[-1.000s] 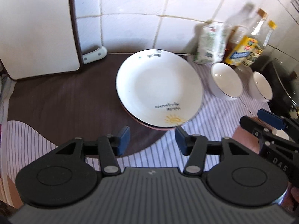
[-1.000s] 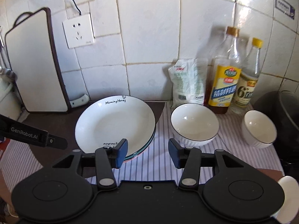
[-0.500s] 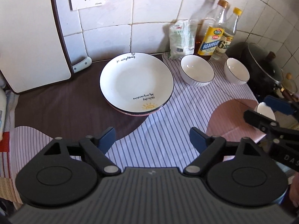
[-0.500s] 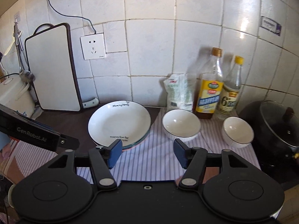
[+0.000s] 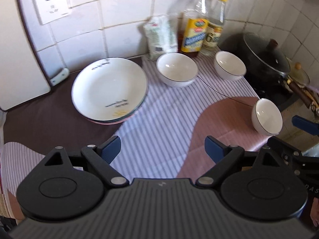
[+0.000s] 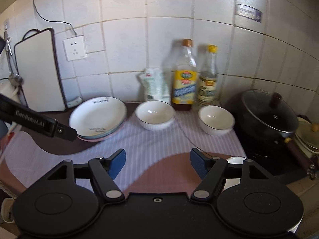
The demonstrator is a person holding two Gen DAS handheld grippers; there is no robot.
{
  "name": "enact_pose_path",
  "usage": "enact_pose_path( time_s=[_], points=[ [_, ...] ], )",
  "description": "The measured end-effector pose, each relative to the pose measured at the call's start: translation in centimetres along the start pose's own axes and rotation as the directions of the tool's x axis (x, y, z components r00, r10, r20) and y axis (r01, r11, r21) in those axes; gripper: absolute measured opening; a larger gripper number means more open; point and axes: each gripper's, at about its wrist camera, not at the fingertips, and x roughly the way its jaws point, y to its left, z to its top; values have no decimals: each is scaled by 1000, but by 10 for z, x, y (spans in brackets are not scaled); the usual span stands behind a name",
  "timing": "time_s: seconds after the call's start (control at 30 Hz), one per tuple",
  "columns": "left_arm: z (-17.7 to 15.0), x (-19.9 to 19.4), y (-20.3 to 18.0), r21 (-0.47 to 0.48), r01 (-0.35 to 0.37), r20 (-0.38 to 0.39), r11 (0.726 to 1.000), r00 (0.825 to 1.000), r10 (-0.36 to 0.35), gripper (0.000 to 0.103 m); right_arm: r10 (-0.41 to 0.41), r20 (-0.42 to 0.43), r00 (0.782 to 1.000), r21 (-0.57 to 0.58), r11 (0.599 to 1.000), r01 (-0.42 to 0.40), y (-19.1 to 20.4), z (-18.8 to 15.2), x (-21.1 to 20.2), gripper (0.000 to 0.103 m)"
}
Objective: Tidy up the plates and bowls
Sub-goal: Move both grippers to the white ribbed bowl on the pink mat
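We see plates (image 5: 109, 91) stacked left on cloth (image 5: 159, 139), now farther off; three bowls (image 5: 177, 71) still apart at right; left gripper (image 5: 162, 146) and right gripper (image 6: 157, 162) both empty, jaws opening; plates done, bowls next, we judge

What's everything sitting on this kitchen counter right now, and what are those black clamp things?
plates: one stack, white on top, left on the dark cloth patch
bowls: three, white; two near the bottles, one at the counter's right edge
bottles: two, yellow-labelled and pale-labelled, against the tiles
bag: one, white, beside the bottles
pot: one, black, glass-lidded, right
cutting board: one, white, leaning left
left gripper: black, blue pads, opening, nothing between
right gripper: same, opening, nothing between
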Motion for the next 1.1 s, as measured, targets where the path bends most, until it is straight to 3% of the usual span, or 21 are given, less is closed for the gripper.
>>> enact_pose_path(
  time_s=[0.37, 0.5, 0.67, 0.77, 1.1],
  points=[
    [-2, 43, -87, 138, 63, -42, 988, 997, -58, 91, -75, -18, 997, 118, 990, 77, -83, -51, 0, 93],
    [-3, 63, -109, 124, 84, -39, 989, 996, -80, 91, -140, -84, 987, 130, 980, 150, -105, -76, 15, 94],
    [-2, 87, -132, 106, 105, -7, 989, 994, -105, 91, -137, -108, 985, 152, 977, 153, -123, -103, 33, 94],
    [1, 103, -145, 141, 171, -12, 975, 985, -171, 91, -130, -89, 988, 139, 980, 141, -125, -113, 46, 94],
    [8, 146, -183, 126, 254, -21, 959, 967, -253, 90, -149, -11, 989, 182, 972, 148, -130, -133, 93, 94]
  ],
)
